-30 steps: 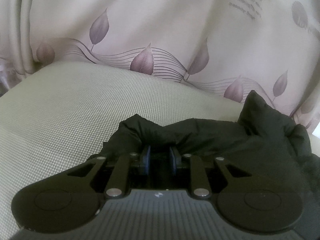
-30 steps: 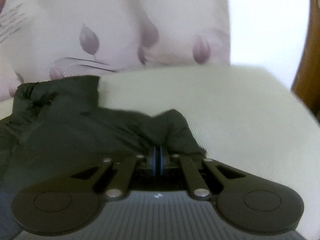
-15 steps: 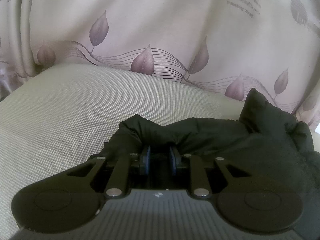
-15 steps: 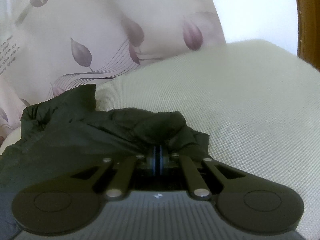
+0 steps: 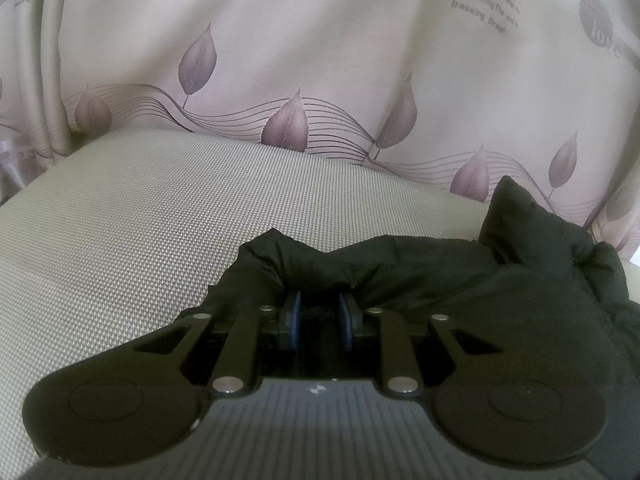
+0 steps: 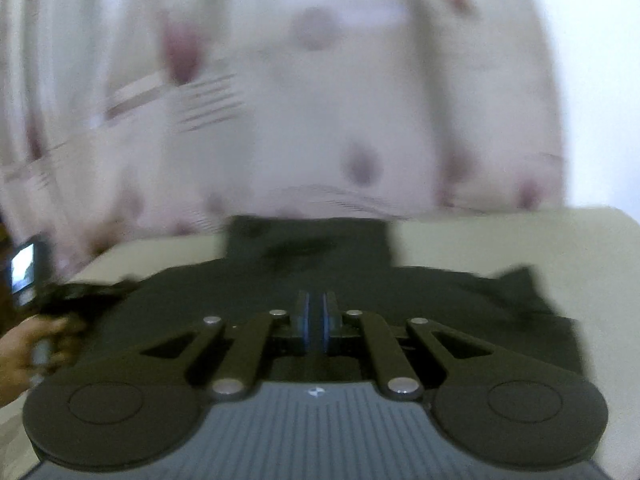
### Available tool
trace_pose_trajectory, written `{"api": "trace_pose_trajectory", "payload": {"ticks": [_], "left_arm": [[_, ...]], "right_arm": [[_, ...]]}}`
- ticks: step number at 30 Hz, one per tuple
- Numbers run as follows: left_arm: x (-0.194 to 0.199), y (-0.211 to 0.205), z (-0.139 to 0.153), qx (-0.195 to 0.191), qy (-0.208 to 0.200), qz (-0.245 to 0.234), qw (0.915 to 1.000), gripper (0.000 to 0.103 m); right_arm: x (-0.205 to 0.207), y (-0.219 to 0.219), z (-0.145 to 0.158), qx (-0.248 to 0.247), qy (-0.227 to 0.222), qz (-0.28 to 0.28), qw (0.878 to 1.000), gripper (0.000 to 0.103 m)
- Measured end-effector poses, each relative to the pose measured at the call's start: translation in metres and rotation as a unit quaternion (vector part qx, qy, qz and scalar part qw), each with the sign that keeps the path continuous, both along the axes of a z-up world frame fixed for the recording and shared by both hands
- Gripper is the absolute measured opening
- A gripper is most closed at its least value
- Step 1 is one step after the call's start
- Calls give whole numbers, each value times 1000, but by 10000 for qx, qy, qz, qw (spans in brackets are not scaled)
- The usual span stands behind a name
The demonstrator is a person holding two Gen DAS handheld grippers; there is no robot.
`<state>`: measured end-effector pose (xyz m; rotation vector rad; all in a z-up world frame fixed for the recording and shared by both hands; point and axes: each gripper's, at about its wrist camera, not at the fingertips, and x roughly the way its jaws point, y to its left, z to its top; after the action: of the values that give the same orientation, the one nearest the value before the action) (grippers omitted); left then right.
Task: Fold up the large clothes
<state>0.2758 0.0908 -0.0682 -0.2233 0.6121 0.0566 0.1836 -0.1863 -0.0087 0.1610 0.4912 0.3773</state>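
A large black garment point(image 5: 500, 280) lies bunched on a pale green woven cushion point(image 5: 140, 220). My left gripper point(image 5: 319, 304) holds a thick fold of the garment between its blue pads, the jaws a little apart around the cloth. In the blurred right wrist view the garment point(image 6: 312, 248) lies spread flat ahead, and my right gripper point(image 6: 316, 308) is above it, pads nearly together with a thin gap; nothing shows between them. The left gripper and the hand holding it show at the far left of that view point(image 6: 44, 320).
A cream curtain with purple leaf prints point(image 5: 320, 60) hangs right behind the cushion and shows blurred in the right wrist view point(image 6: 280, 100). The cushion's edge curves off at the left point(image 5: 24, 200). Bare cushion shows right of the garment point(image 6: 560, 240).
My right gripper let go of the garment's edge and swung left, now facing the spread garment and curtain. My left gripper held its fold and barely moved.
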Motion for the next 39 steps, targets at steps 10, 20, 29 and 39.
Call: {"api": "trace_pose_trajectory", "payload": {"ticks": [10, 20, 29, 39], "left_arm": [[-1, 0, 0, 8, -4, 6, 10000, 27], [-1, 19, 8, -311, 166, -93, 9993, 27], [-18, 35, 22, -235, 52, -67, 9997, 35], [-15, 35, 10, 15, 228, 169, 9996, 56]], "right_arm": [[60, 132, 5, -392, 270, 1143, 9923, 5], [109, 148, -56, -200, 1476, 1200, 9815, 3], [86, 103, -24, 324, 1141, 1063, 9872, 6], [86, 55, -60, -167, 1409, 661, 9877, 2]]}}
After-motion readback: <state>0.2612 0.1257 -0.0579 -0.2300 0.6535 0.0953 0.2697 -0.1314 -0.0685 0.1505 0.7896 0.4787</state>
